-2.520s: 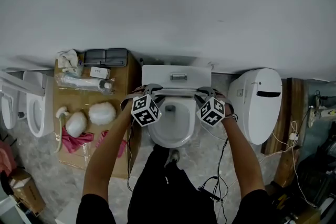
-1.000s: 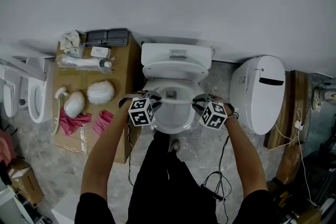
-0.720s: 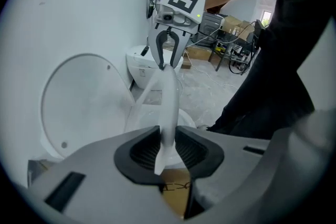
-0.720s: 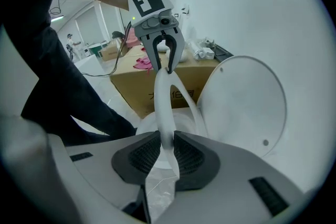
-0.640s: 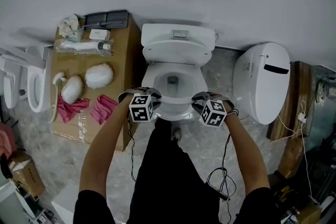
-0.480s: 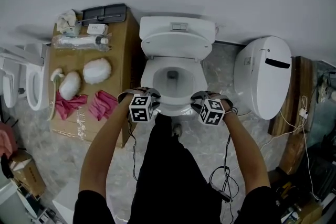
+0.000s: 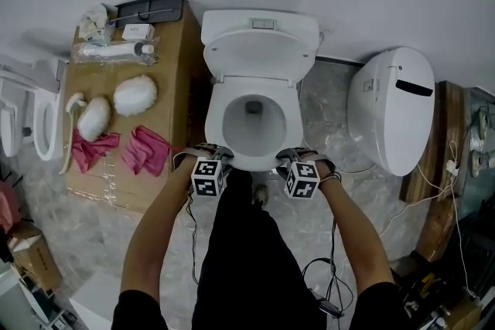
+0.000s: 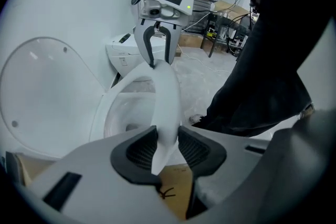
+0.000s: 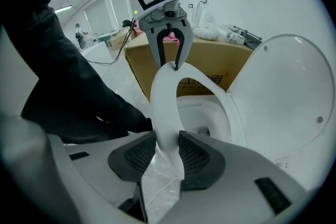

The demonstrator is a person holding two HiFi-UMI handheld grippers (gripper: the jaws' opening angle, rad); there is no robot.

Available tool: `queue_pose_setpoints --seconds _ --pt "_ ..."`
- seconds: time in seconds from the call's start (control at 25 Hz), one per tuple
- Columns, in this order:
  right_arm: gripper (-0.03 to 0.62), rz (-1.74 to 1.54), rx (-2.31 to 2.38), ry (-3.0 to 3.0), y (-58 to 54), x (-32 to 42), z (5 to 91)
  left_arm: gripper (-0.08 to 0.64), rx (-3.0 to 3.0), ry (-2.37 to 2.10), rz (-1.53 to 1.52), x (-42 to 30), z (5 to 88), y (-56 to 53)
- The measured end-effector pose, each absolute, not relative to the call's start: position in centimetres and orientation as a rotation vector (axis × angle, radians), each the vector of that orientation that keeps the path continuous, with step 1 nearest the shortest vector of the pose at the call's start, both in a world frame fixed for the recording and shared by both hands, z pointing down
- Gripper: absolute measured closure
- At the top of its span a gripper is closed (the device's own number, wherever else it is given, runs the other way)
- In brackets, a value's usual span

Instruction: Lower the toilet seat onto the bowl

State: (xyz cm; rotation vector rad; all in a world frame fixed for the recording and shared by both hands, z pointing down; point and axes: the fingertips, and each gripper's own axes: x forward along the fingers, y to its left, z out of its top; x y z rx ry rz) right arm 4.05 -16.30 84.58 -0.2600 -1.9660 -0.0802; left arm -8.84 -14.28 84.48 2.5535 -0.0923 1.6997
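Well, toilet seat: lying flat on the bowl, its ring following the bowl's rim all round. It looks fully lowered to me.
Seat's long axis: runs from the hinge at the back of the bowl to the rounded nose at the front of the bowl. That nose points at the person standing there.
Lid: upright behind the bowl, apart from the seat.
Left gripper: at the front-left of the bowl, jaws opening. The seat's front edge is between the pads, which do not seem to pinch it.
Right gripper: at the front-right of the bowl, jaws opening too, the seat's edge loose between them.
Which is nearer: neither. They sit mirror-fashion either side of the bowl's front, both at the seat's nose.
Relation that matters: the seat lies ahead of both grippers, along their jaws, toward the back of the bowl. I'd judge the clean way out is straight back from the bowl's front, without lifting the nose.
Stage: release, I'd say.
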Motion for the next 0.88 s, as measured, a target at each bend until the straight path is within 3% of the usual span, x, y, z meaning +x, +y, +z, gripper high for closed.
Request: queue_pose_setpoints --seconds 0.88 --pt "0.403 -0.127 -0.278 -1.908 -10.6 4.8 98.3 0.425 2.541 -0.036 1.701 -8.0 97.7 -8.5"
